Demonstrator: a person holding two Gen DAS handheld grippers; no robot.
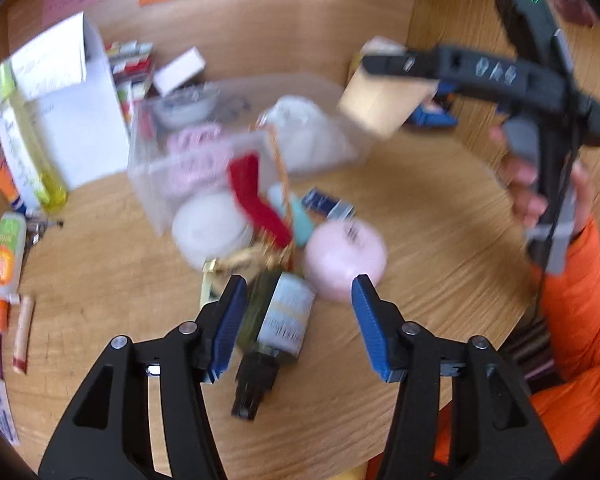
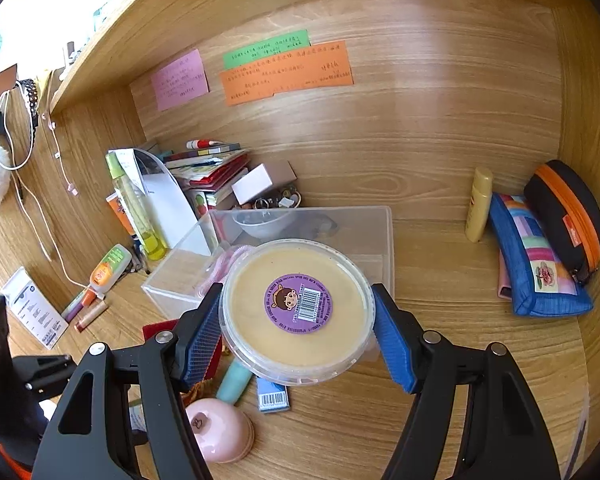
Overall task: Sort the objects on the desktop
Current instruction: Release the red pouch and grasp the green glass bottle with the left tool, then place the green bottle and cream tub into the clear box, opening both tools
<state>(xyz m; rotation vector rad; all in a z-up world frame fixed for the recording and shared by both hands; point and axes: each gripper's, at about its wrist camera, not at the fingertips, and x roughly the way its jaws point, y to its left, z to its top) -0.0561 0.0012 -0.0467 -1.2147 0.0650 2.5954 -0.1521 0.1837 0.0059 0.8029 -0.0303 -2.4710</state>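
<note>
The right gripper pinches a round clear-lidded tub of beige cream just above the clear plastic bin, seemingly about to lower it in, while the left gripper, spread, hovers over a dark green bottle before the bin.

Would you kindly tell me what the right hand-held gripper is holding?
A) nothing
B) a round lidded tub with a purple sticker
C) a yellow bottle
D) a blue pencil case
B: the right hand-held gripper has its blue pads pressed on both sides of the round tub.
</note>
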